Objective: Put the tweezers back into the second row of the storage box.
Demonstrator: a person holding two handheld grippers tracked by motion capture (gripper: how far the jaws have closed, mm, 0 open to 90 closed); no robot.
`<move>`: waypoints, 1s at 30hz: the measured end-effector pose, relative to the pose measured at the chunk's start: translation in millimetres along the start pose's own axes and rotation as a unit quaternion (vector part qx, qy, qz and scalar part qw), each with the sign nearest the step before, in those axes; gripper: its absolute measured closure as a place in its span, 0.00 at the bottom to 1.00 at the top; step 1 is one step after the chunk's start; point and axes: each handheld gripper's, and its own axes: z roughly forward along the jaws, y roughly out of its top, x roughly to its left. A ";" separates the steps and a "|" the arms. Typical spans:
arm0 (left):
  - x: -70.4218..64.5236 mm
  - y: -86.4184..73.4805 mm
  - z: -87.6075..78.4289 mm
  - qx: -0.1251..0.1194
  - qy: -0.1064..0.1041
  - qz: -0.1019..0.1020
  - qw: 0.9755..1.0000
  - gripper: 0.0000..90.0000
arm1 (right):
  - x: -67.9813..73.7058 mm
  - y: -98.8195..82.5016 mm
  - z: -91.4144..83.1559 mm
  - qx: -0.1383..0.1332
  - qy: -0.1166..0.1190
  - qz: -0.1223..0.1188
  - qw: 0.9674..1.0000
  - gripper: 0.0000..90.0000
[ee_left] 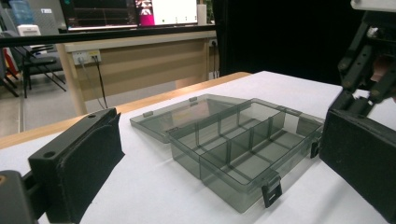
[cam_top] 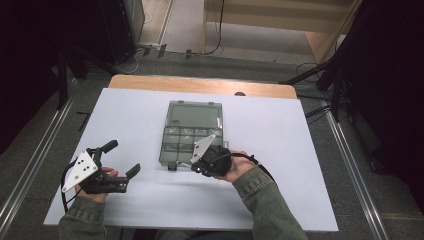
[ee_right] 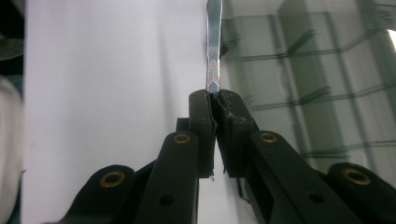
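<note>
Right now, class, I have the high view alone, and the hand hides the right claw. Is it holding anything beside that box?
Observer: Yes. In the right gripper view the right claw is shut on a thin metal tool with a chevron-patterned grip.
Operator: Where does the tool point?
Observer: Straight ahead of the claw, along the outer wall of the grey box, over the white table cover. I cannot tell whether it touches the box.
Operator: Is anything in the compartments?
Observer: The left gripper view looks into them from the side; the ones it shows hold nothing.
</note>
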 end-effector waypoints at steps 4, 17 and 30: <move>0.0 -0.1 0.3 0.000 0.000 -0.001 1.000 0.00 | -6.8 -2.5 -3.5 -0.013 -0.016 0.025 0.999 0.97; 1.6 -0.4 0.6 0.004 0.006 -0.006 1.000 0.00 | -25.3 -16.6 -8.0 -0.049 -0.085 0.101 0.990 0.97; 3.5 -0.5 -0.7 -0.002 0.007 -0.016 1.000 0.00 | -20.8 -13.9 3.0 -0.007 -0.107 0.057 0.993 0.79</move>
